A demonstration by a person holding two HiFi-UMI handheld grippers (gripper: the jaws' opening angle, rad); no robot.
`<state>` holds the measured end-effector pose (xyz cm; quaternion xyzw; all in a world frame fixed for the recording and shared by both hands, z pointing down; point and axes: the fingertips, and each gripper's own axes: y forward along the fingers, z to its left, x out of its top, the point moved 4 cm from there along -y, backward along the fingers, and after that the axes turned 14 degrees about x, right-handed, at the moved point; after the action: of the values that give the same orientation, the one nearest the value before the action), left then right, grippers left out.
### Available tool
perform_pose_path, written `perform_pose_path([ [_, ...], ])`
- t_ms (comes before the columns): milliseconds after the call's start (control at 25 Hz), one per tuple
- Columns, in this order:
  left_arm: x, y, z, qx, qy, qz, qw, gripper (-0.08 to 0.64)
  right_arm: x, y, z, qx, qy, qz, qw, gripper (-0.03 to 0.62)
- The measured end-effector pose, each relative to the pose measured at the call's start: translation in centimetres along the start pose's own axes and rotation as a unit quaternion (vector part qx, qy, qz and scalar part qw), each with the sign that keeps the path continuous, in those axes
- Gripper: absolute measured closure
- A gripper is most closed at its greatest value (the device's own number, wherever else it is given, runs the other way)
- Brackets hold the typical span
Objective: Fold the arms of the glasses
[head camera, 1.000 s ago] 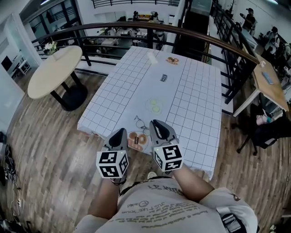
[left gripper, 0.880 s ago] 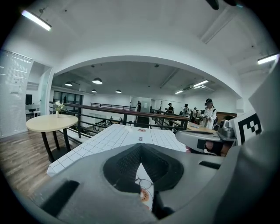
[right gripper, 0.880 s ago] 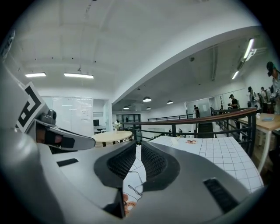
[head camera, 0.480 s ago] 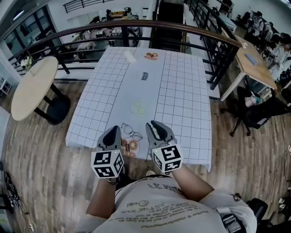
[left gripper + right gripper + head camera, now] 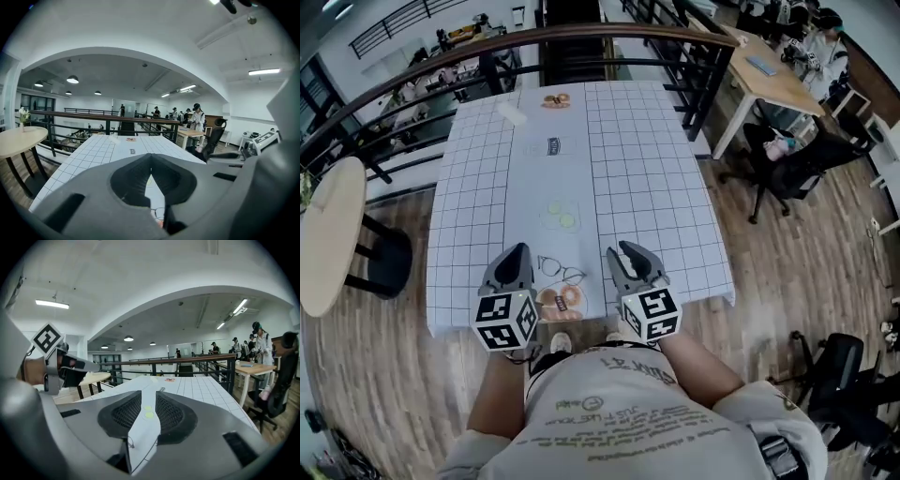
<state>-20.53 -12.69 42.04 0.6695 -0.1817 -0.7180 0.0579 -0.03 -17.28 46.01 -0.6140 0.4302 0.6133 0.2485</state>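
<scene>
The thin wire-framed glasses (image 5: pixel 560 271) lie on the white grid tablecloth (image 5: pixel 647 169) near its front edge, arms spread. My left gripper (image 5: pixel 516 255) hovers just left of them with its jaws together and nothing between them. My right gripper (image 5: pixel 628 253) hovers just right of them, jaws a little apart and empty. In the left gripper view a bit of the glasses (image 5: pixel 158 213) shows low in the gap between the jaws. In the right gripper view a wire loop of the glasses (image 5: pixel 129 443) shows at the bottom of the gap.
A round orange-brown item (image 5: pixel 560 301) lies right before the glasses at the table edge. Two pale green discs (image 5: pixel 562 214) sit mid-table; a dark label (image 5: pixel 554 145), orange items (image 5: pixel 554 99) and a white piece (image 5: pixel 511 112) lie farther back. Round side table (image 5: pixel 328 234) left, railing behind.
The head view has swung, so the table now sits more to the left and squarer. Both grippers keep their places either side of the glasses; the glasses have not moved.
</scene>
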Motion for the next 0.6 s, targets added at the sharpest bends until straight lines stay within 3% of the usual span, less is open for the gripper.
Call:
perform_pose_path([
  [360,-2.3,2.6,2.3,-0.078,0.026,0.04,0.9958,0.548,-8.4,-0.8,3.1,-0.023,0.007,0.092,0.995,0.502],
  [600,-4.3,3.8,3.3,-0.129,0.033,0.064,0.989,0.548,-10.9,0.7,5.9,-0.053,0.019,0.118,0.991,0.499],
])
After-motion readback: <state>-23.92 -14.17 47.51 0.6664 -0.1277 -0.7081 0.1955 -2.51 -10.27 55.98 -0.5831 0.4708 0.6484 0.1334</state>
